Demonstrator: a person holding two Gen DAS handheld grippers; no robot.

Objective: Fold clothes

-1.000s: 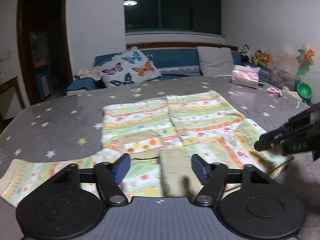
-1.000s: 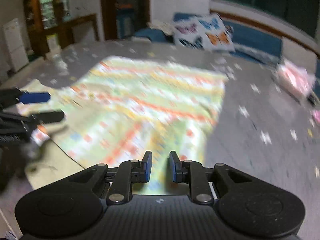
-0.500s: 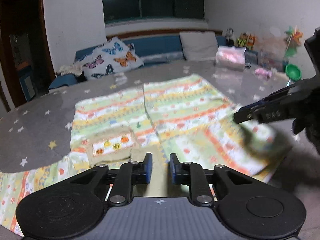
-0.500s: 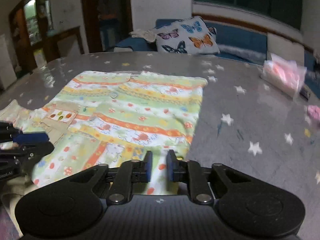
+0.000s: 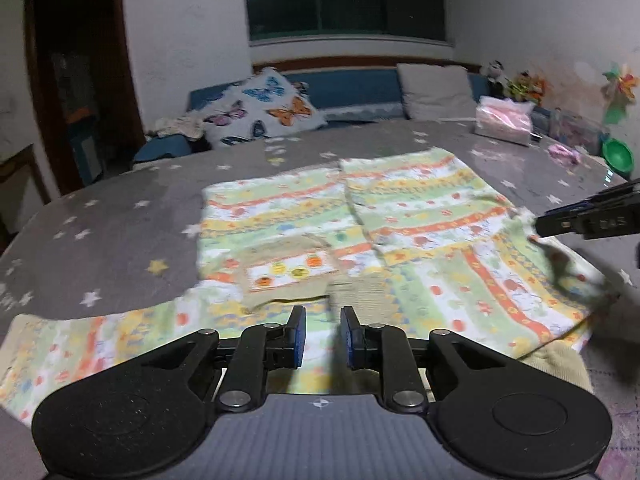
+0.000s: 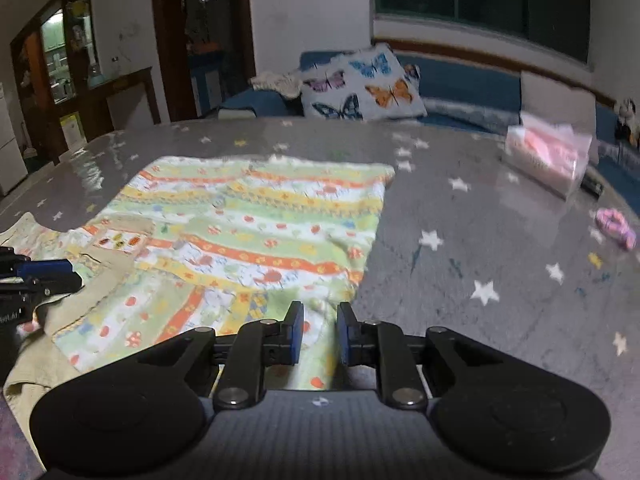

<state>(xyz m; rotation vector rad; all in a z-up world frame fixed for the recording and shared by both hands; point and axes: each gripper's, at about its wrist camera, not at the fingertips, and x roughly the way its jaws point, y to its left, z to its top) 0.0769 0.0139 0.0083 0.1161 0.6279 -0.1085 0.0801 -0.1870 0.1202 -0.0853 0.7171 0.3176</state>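
A child's striped, printed shirt (image 5: pixel 400 240) lies flat on the grey star-patterned table (image 5: pixel 120 216), one sleeve folded across its body. My left gripper (image 5: pixel 323 330) is nearly shut on the shirt's near edge by the beige collar. My right gripper (image 6: pixel 319 330) is nearly shut on the shirt's near right corner (image 6: pixel 320 312). The right gripper shows at the right of the left wrist view (image 5: pixel 560 224). The left gripper shows at the left of the right wrist view (image 6: pixel 60 272). The shirt also fills the right wrist view (image 6: pixel 260 232).
A pink tissue pack (image 5: pixel 504 120) and a green bowl (image 5: pixel 618 156) stand at the far right of the table. A pink hair tie (image 6: pixel 616 226) lies near them. A blue sofa with a butterfly cushion (image 5: pixel 264 112) is behind the table.
My left gripper closed from wide open onto the shirt's near edge. My right gripper stayed closed on the right side and the folded sleeve now lies across the shirt.
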